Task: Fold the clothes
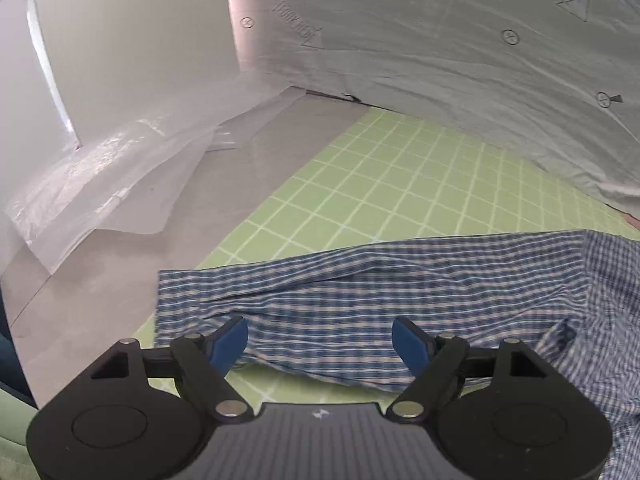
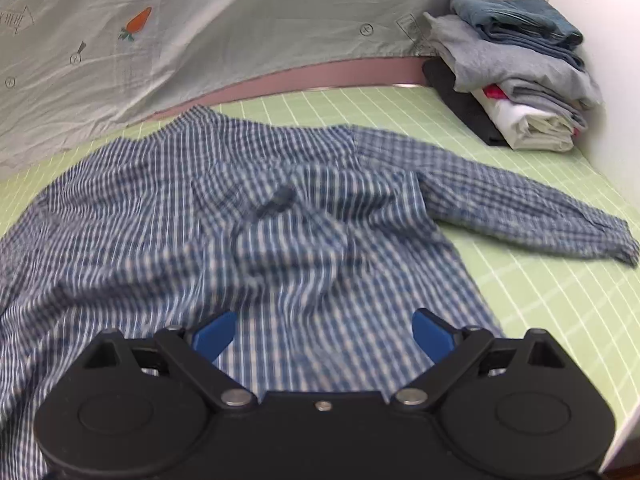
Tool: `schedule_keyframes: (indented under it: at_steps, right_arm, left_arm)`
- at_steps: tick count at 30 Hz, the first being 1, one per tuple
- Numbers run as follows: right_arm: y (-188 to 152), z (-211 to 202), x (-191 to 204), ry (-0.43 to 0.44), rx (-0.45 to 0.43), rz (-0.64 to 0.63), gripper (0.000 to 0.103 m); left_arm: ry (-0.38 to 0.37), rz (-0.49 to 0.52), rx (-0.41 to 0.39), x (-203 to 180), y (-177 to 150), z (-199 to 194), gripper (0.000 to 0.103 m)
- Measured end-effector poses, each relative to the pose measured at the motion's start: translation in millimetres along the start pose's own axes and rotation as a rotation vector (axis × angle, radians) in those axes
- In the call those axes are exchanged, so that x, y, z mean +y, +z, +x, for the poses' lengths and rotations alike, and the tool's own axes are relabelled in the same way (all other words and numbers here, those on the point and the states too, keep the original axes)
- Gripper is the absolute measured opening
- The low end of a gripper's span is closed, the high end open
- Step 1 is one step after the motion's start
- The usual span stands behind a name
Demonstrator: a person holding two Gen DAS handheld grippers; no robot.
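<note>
Shirt point(image 2: 248, 216) spread just ahead of both | left gripper point(image 1: 320, 340) wide | right gripper point(image 2: 322, 332) wide

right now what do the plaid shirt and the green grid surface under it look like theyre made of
Plaid shirt: thin woven cloth, likely cotton; it wrinkles softly and the check runs through the fabric, matte.
Green grid surface: looks like a smooth mat or sheet with printed white lines, flat with a faint sheen; vinyl or cloth, hard to tell.

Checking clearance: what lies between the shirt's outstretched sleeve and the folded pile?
Only bare green grid mat separates the sleeve from the folded pile, seen in the right wrist view.
</note>
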State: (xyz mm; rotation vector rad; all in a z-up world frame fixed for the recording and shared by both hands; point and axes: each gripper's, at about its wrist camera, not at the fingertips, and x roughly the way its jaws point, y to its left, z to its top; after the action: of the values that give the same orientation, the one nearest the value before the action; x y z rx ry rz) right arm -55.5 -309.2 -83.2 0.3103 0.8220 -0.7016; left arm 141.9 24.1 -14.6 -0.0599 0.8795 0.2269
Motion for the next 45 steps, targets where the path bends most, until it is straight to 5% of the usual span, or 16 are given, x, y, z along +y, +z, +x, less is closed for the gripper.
schedule_keyframes:
  at_steps: [7, 15, 19, 22, 28, 29, 32, 36, 38, 40, 41, 42, 45]
  right_arm:
    - [78.2, 63.0, -13.5, 0.082, -0.048, -0.055, 0.096]
    - [174.1, 176.8, 13.7, 0.199, -0.025, -0.124, 0.094]
    - [212.2, 229.0, 45.8, 0.310, -0.010, -0.170, 0.087]
    - [229.6, 257.2, 72.8, 0.401, -0.001, -0.207, 0.083]
    - [236.2, 283.3, 114.0, 0.436, 0.028, -0.303, 0.079]
    - [236.3, 284.3, 118.9, 0.441, 0.030, -0.320, 0.072]
    - [243.1, 280.1, 129.1, 0.507, 0.026, -0.394, 0.003]
    - [276.1, 268.0, 118.7, 0.500, -0.143, -0.311, 0.002]
    - [298.1, 264.0, 94.8, 0.461, -0.232, -0.120, 0.002]
    - [303.7, 272.3, 84.8, 0.443, -0.227, -0.053, 0.003]
    - [300.9, 277.9, 86.2, 0.409, -0.201, -0.079, 0.011]
    - [297.6, 283.6, 88.3, 0.371, -0.174, -0.111, 0.030]
    - [284.9, 272.1, 72.6, 0.295, -0.164, -0.092, 0.054]
  left_arm:
    - [-0.076, 0.001, 0.071, -78.6, 22.8, 34.6, 0.082]
    - [-0.018, -0.007, 0.196, -129.0, 56.8, 116.5, 0.085]
    - [-0.014, 0.019, 0.182, -137.4, 63.9, 135.5, 0.094]
    - [-0.023, 0.020, 0.176, -137.9, 72.2, 145.1, 0.099]
    - [-0.026, 0.012, 0.159, -140.5, 85.5, 160.0, 0.101]
    - [-0.025, 0.010, 0.154, -141.6, 87.0, 161.6, 0.102]
    - [-0.020, 0.004, 0.138, -143.3, 89.2, 164.8, 0.102]
    - [-0.027, 0.012, 0.109, -144.8, 91.9, 168.5, 0.102]
    - [-0.031, 0.016, 0.098, -146.0, 92.5, 169.9, 0.102]
    - [-0.032, 0.020, 0.090, -147.6, 93.0, 171.1, 0.102]
    - [-0.029, 0.019, 0.092, -148.0, 93.3, 170.6, 0.102]
    - [-0.026, 0.019, 0.094, -148.3, 93.7, 170.1, 0.102]
    - [-0.021, 0.043, 0.078, -145.0, 93.4, 160.1, 0.102]
